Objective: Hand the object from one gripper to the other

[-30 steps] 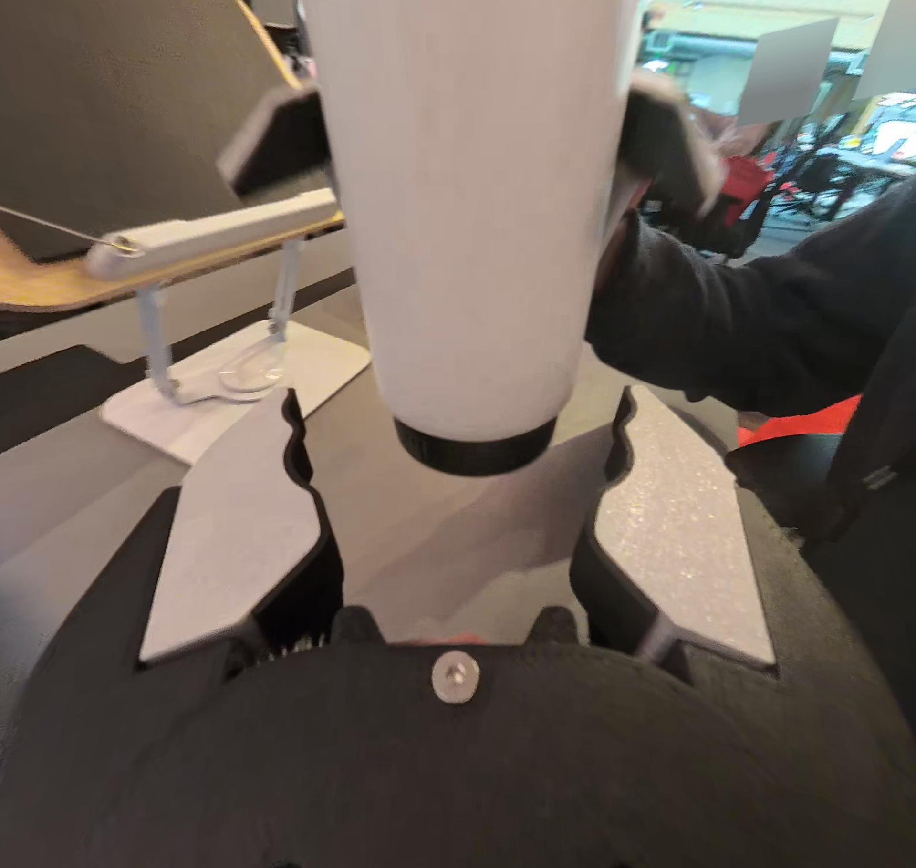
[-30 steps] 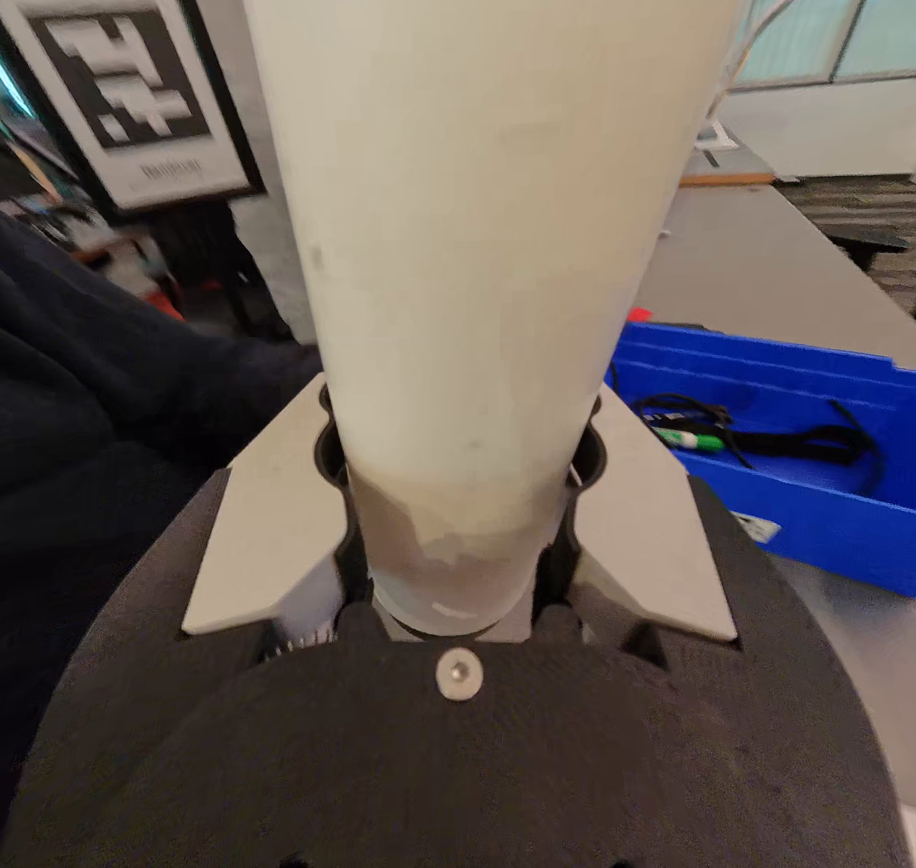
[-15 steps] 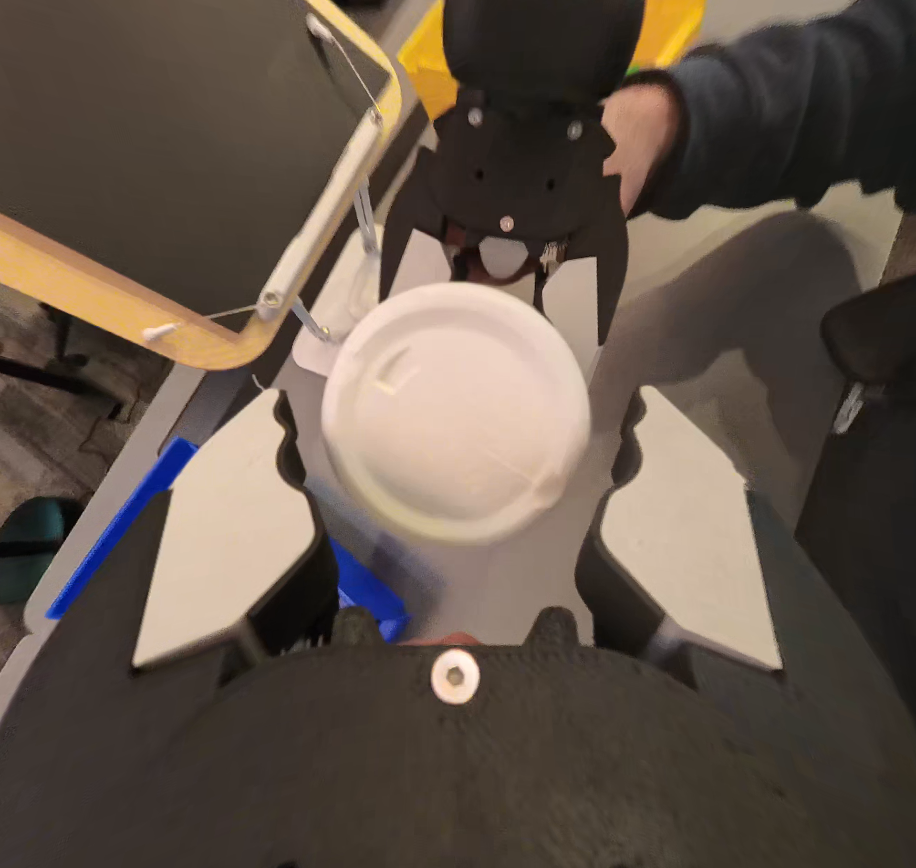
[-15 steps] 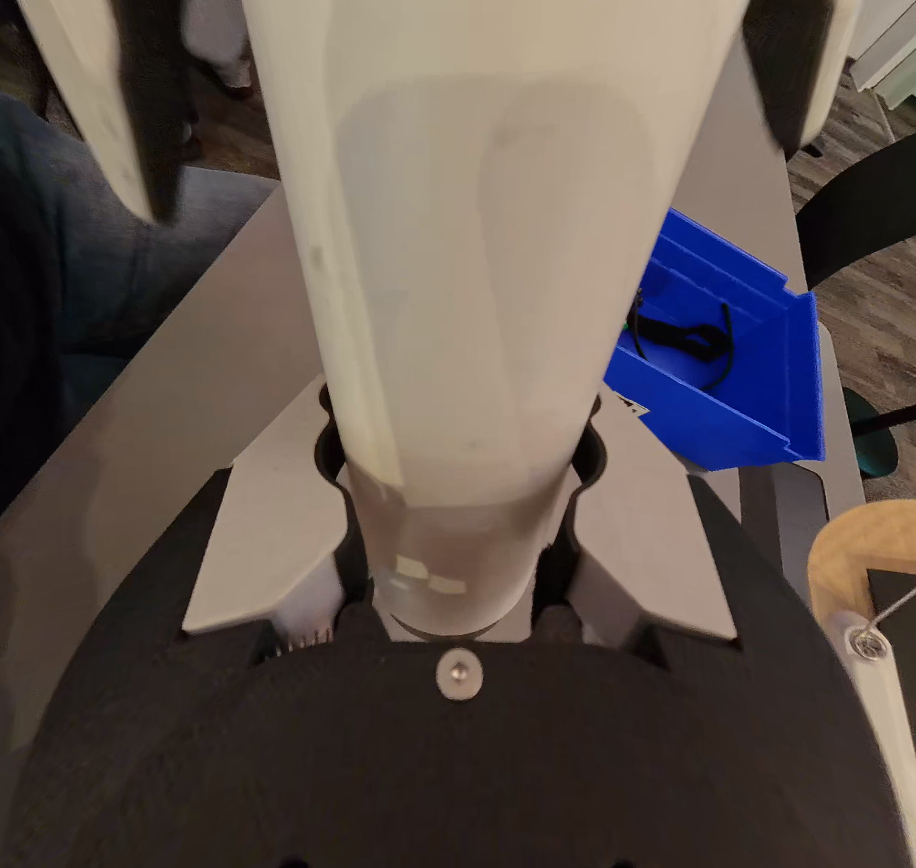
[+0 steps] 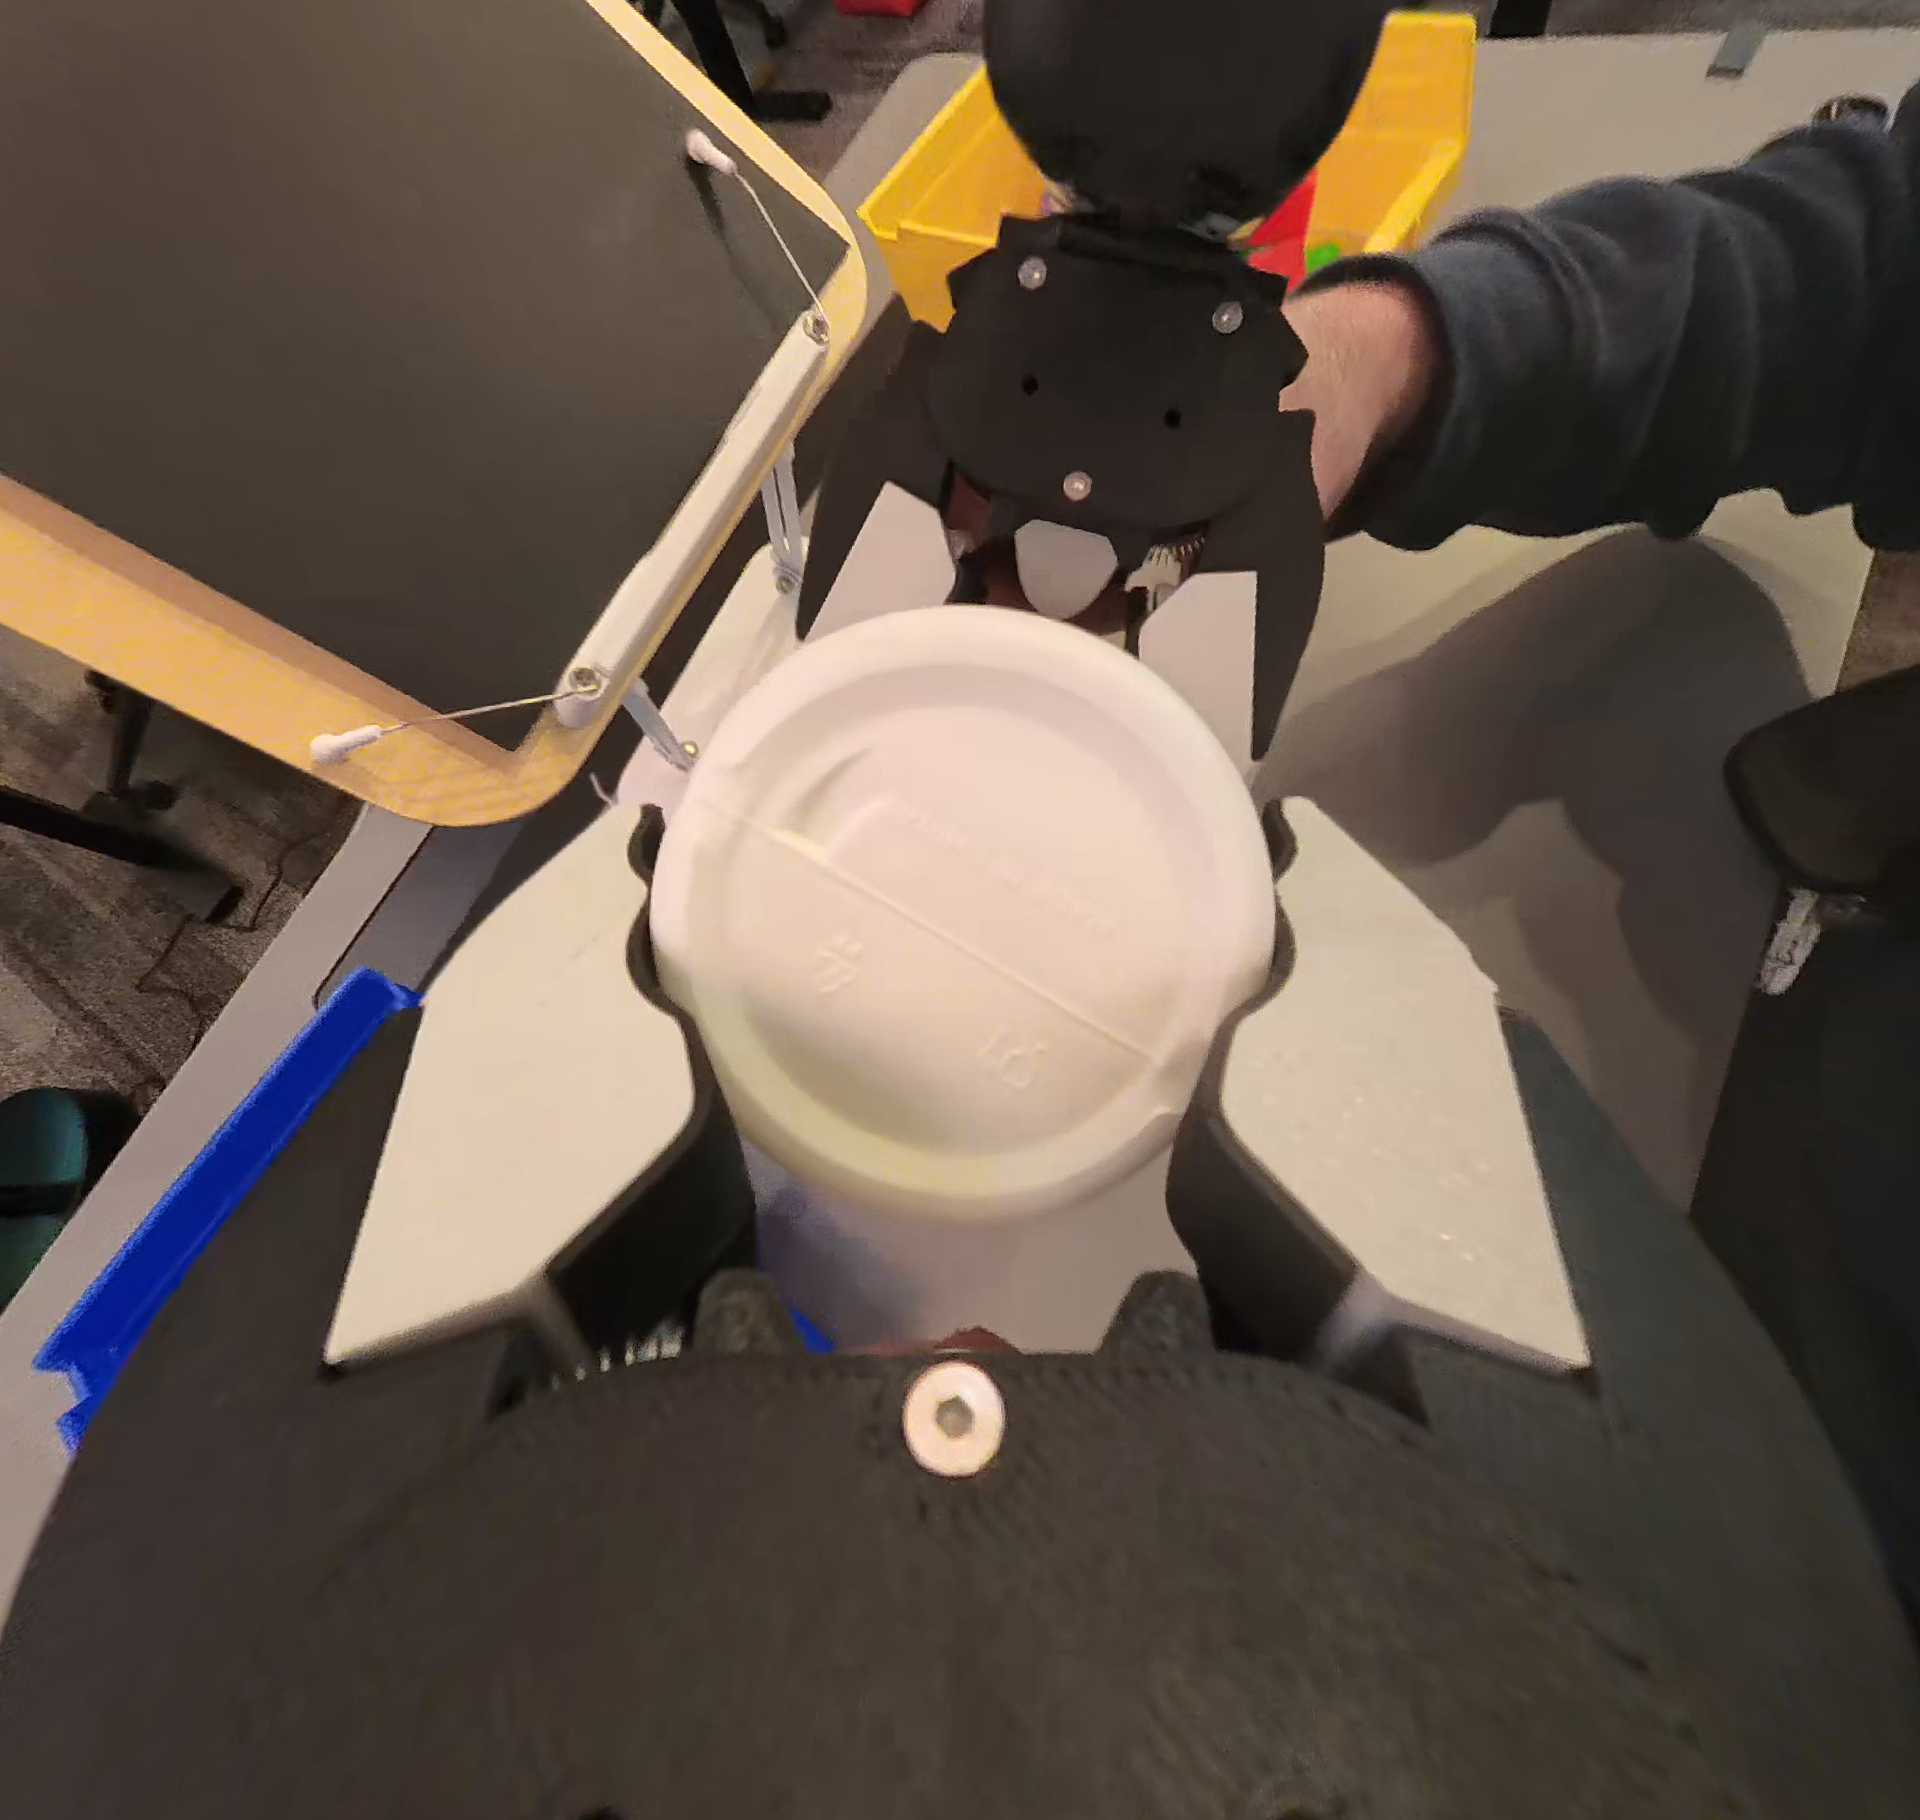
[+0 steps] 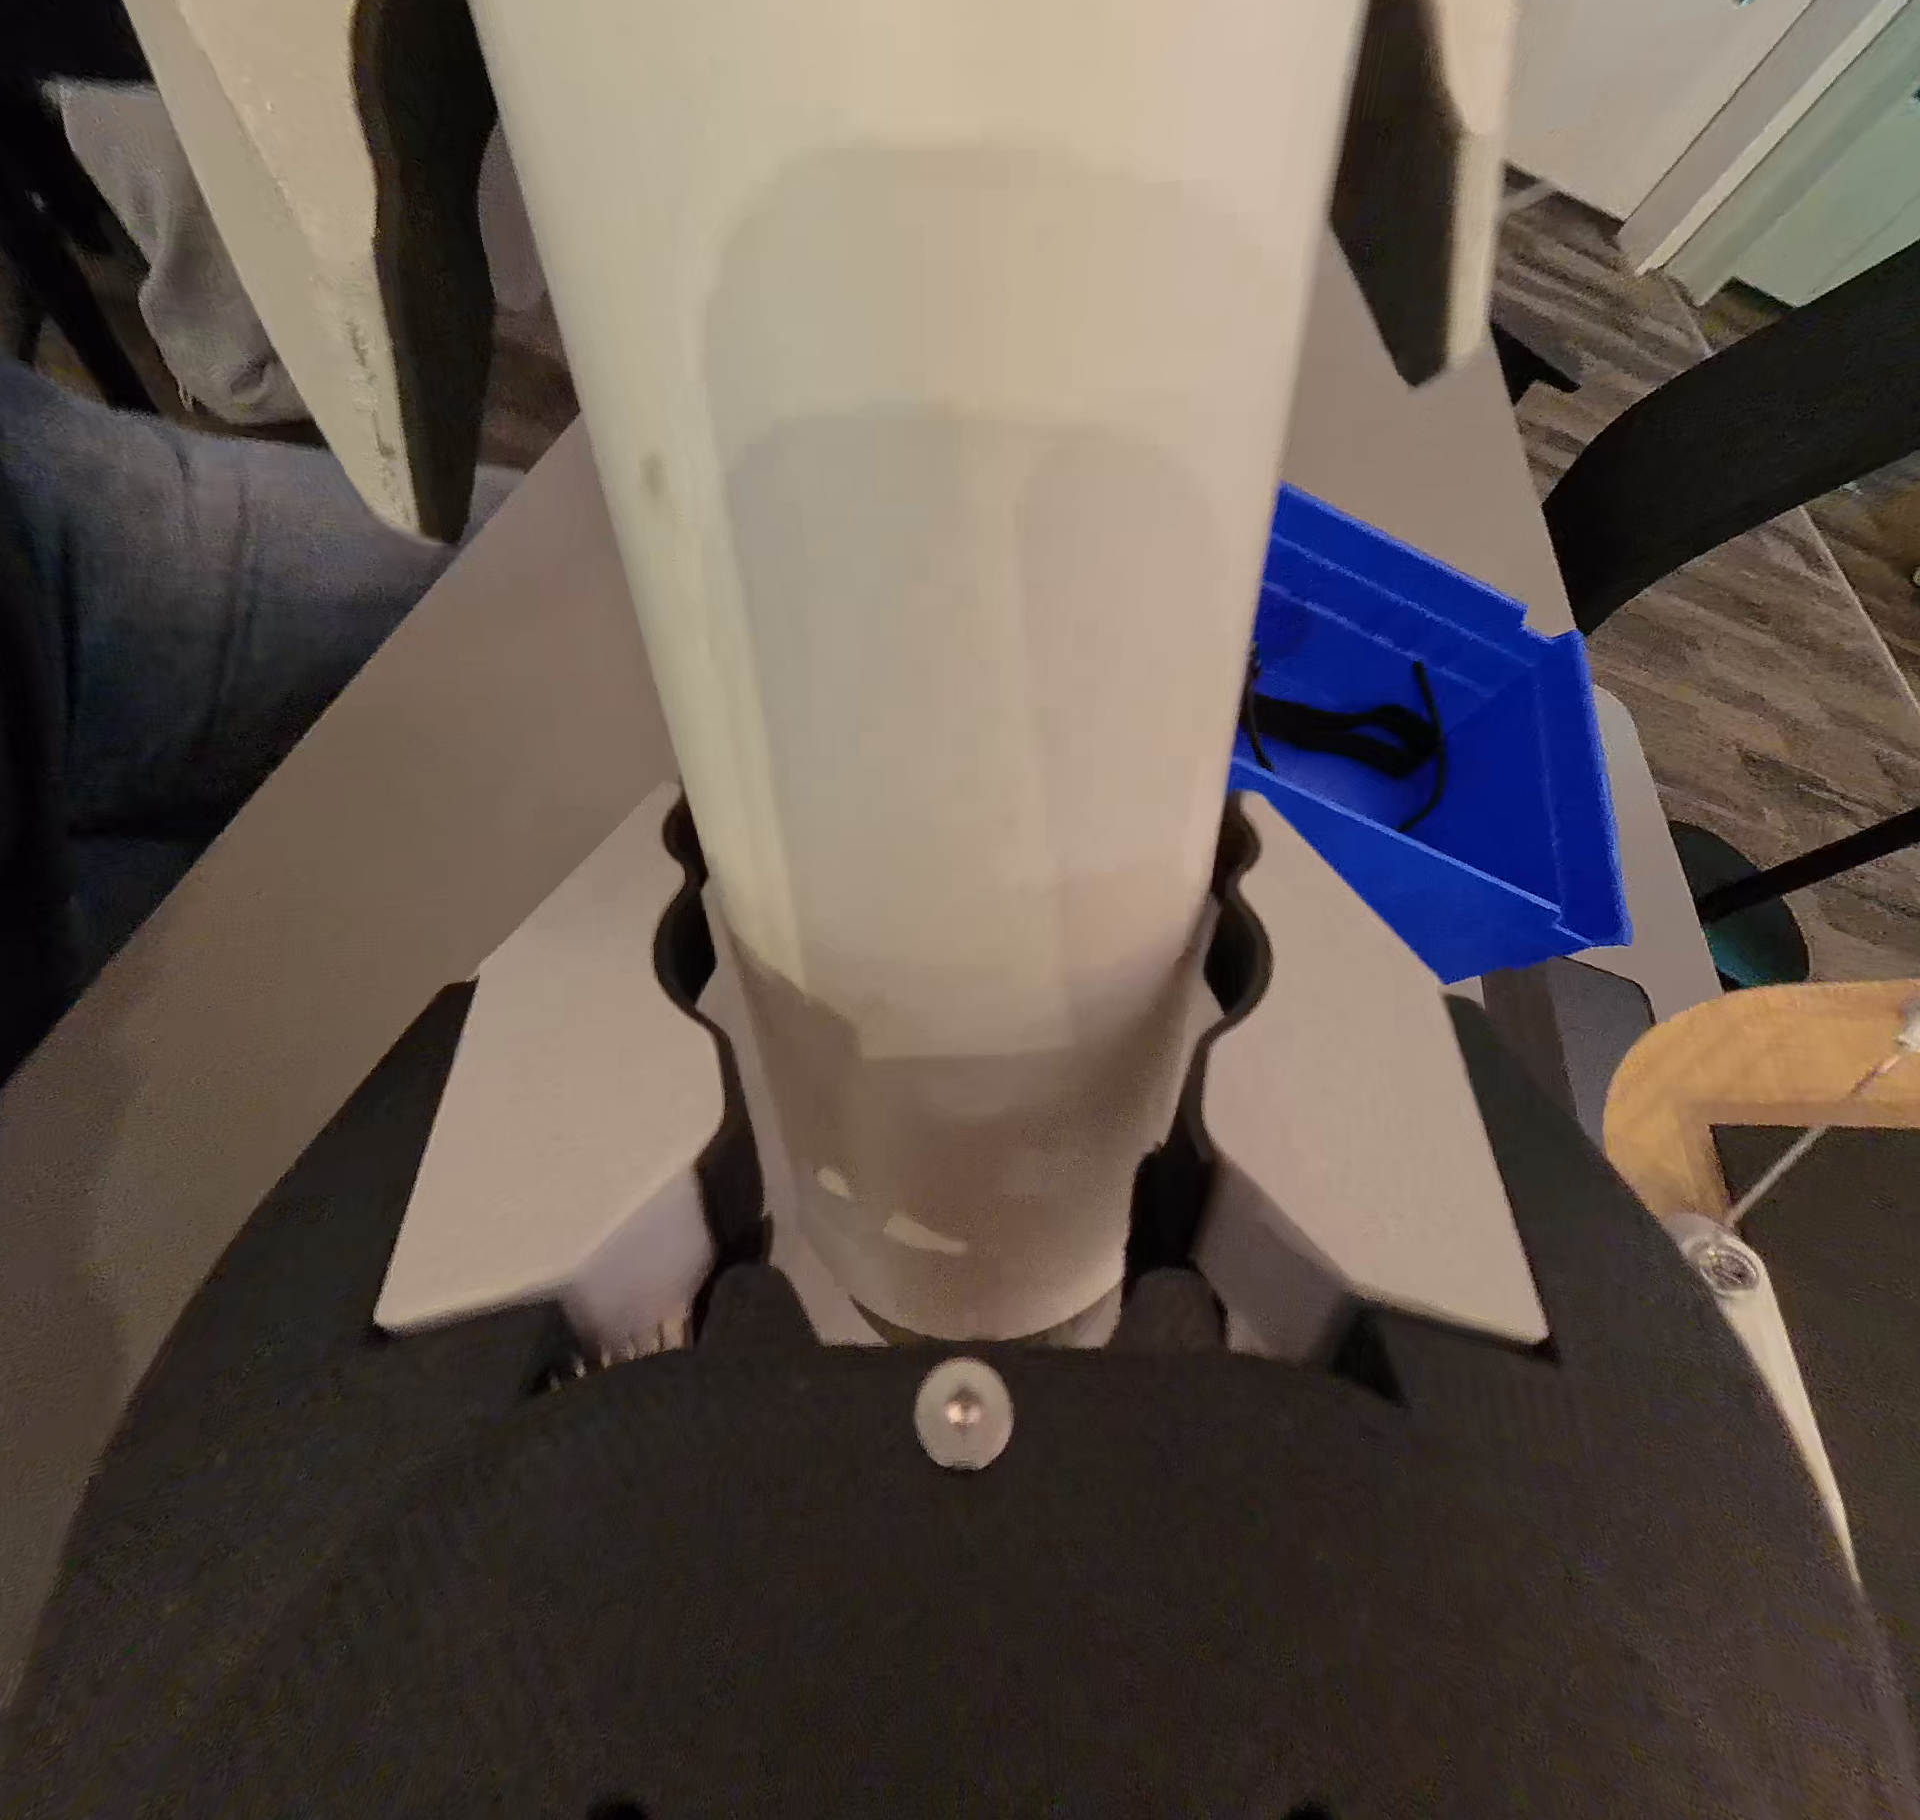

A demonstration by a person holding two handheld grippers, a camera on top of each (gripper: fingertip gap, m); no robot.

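A white bottle [image 5: 961, 960] hangs in the air between both grippers, above a grey table [image 5: 1558, 679]. Its flat base faces the left wrist camera. My left gripper [image 5: 961, 835] is shut on the base end, fingers pressed against both sides. My right gripper [image 6: 956, 835] is shut on the narrow end of the bottle [image 6: 935, 420]. In the right wrist view, the left gripper's fingers [image 6: 260, 212] flank the far end of the bottle. The right gripper [image 5: 1049, 575] shows behind the bottle in the left wrist view, held by a person's hand [image 5: 1351, 399].
A blue bin [image 6: 1507, 783] with black cords stands on the table; it also shows in the left wrist view [image 5: 208, 1199]. A yellow bin [image 5: 1413, 108] sits at the far end. A dark board with a wooden frame [image 5: 364, 316] stands on a stand at the left. The grippers' ends are close to 7 centimetres from one another.
The left gripper's jaws were wide open around the bottle's base half a second ago. They have closed on it, and the base sits deeper between them. The right gripper keeps its hold.
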